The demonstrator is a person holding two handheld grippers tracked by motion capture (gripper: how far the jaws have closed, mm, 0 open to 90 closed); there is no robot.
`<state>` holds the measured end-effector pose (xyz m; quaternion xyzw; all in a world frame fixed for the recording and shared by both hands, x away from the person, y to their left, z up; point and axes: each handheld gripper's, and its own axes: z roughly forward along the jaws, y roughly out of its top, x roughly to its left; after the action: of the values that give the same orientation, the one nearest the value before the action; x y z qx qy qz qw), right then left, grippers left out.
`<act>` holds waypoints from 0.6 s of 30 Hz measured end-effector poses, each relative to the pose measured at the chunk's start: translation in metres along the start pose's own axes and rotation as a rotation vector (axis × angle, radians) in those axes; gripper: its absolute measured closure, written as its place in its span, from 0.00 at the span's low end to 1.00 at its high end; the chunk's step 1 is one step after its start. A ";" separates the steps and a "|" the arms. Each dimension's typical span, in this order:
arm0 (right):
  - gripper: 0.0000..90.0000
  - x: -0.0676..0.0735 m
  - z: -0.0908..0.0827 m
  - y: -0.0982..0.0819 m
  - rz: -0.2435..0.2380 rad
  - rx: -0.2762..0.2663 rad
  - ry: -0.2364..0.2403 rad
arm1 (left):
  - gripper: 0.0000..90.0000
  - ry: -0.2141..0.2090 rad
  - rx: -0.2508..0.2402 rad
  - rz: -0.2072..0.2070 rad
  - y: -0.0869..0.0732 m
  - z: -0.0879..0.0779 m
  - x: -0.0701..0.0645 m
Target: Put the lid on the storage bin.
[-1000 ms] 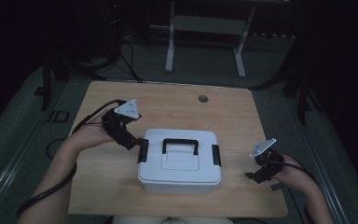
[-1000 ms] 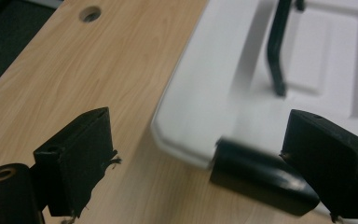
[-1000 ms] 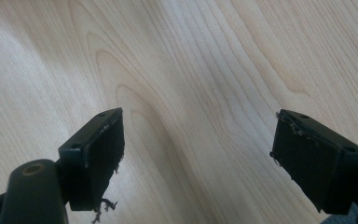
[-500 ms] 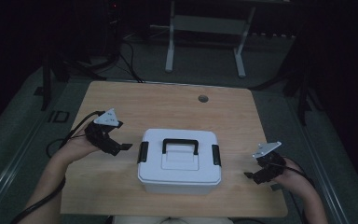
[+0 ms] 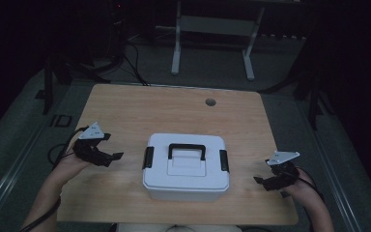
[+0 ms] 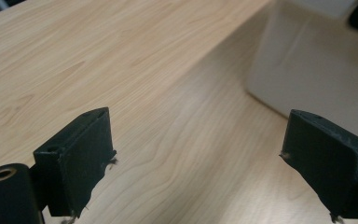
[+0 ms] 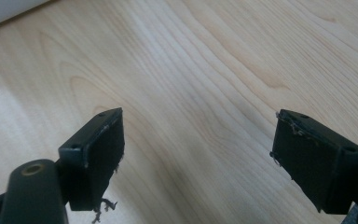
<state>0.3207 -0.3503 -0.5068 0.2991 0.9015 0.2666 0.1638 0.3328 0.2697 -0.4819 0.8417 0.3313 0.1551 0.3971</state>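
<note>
A white plastic box (image 5: 186, 166) with a black handle (image 5: 187, 150) and black side latches sits lid-down-closed in the middle of the wooden table (image 5: 174, 108). My left gripper (image 5: 110, 147) is open at the table's left edge, a short way off the box's left latch (image 5: 149, 157). Its own view has its jaws wide over bare wood, the box's white wall (image 6: 317, 70) ahead to the right. My right gripper (image 5: 261, 181) is open near the front right corner, apart from the box. Between its fingers (image 7: 98, 154) lies only wood.
A round cable hole (image 5: 210, 102) marks the table's far side. Cables trail from both grippers over the table's edges. A white metal frame (image 5: 212, 38) stands on the dark floor behind the table.
My left gripper has drawn back leftward from the box's left latch to the table's left edge. My right gripper has slid slightly toward the front right corner. Both stay open.
</note>
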 end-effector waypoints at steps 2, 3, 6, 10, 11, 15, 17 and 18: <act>0.18 0.000 0.001 -0.002 0.007 -0.008 -0.018 | 0.09 0.000 0.004 -0.012 -0.004 0.001 0.001; 0.18 0.000 0.001 -0.003 0.014 -0.015 -0.021 | 0.09 0.022 0.017 -0.015 -0.012 0.002 0.002; 0.18 0.000 0.002 -0.006 0.031 -0.028 -0.030 | 0.09 0.021 0.004 -0.052 -0.022 0.003 0.004; 0.18 -0.001 0.005 -0.011 0.077 -0.060 -0.052 | 0.09 0.052 0.010 -0.087 -0.041 0.006 0.005; 0.17 -0.001 0.005 -0.013 0.085 -0.065 -0.061 | 0.09 0.059 0.010 -0.090 -0.044 0.006 0.006; 0.17 -0.002 0.006 -0.019 0.158 -0.122 -0.102 | 0.09 0.085 -0.005 -0.136 -0.059 0.007 0.007; 0.16 -0.003 0.006 -0.021 0.191 -0.145 -0.125 | 0.09 0.088 -0.008 -0.152 -0.065 0.008 0.007; 0.16 -0.003 0.007 -0.023 0.207 -0.157 -0.138 | 0.09 0.098 0.001 -0.154 -0.068 0.009 0.007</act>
<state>0.3161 -0.3649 -0.5251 0.3942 0.8289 0.3303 0.2201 0.3129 0.3014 -0.5401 0.8054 0.4142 0.1650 0.3906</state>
